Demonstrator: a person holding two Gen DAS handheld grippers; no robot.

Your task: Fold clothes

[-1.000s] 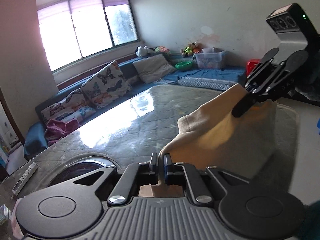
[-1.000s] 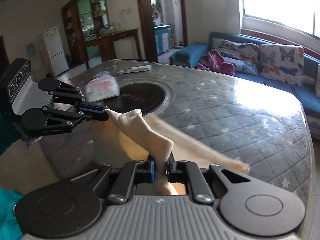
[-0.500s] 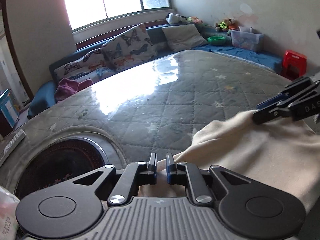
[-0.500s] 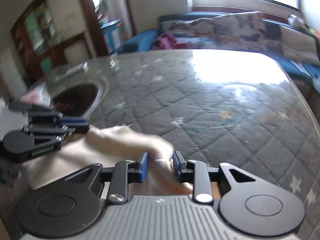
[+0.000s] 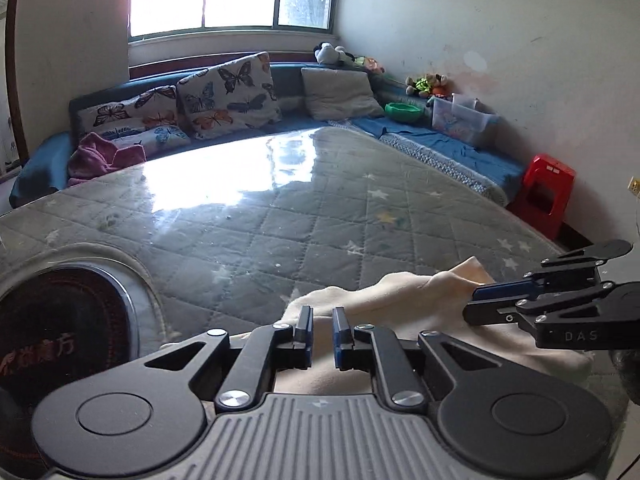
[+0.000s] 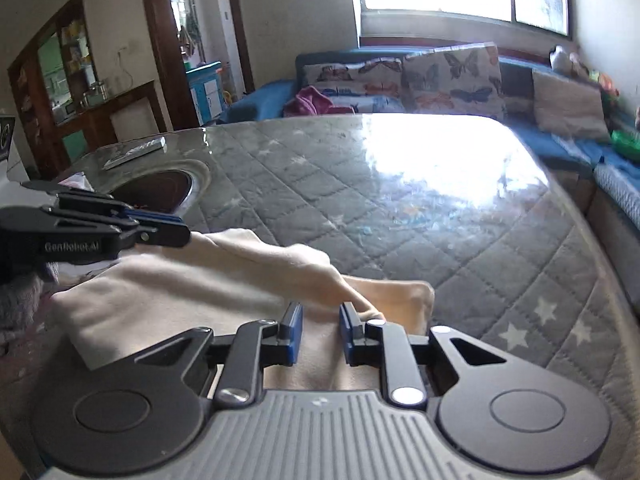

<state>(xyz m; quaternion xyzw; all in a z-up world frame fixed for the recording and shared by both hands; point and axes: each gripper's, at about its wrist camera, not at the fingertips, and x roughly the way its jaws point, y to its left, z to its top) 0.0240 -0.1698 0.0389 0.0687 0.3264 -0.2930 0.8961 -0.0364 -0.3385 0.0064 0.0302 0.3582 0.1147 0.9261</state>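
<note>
A cream garment (image 5: pixel 400 300) (image 6: pixel 180 300) lies bunched on the near part of the grey quilted table (image 5: pixel 280 220). My left gripper (image 5: pixel 322 316) sits low over its near edge, its jaws narrowly apart with cloth pinched between them. In the right wrist view the left gripper (image 6: pixel 186 230) shows shut on the garment's edge. My right gripper (image 6: pixel 320 312) has its jaws closing; a ridge of the cream cloth runs between them, and the pads stand clear of it. From the left wrist view the right gripper (image 5: pixel 470 304) rests on the cloth's right end.
A round dark inset (image 5: pixel 60 340) (image 6: pixel 160 188) is set into the table at the left. A remote (image 6: pixel 134 152) lies beyond it. A blue sofa with butterfly cushions (image 5: pixel 228 92) runs behind the table. A red stool (image 5: pixel 544 196) stands at the right.
Both grippers have come down and the garment, held up in the air before, now rests on the table. The right jaws have spread apart around the cloth.
</note>
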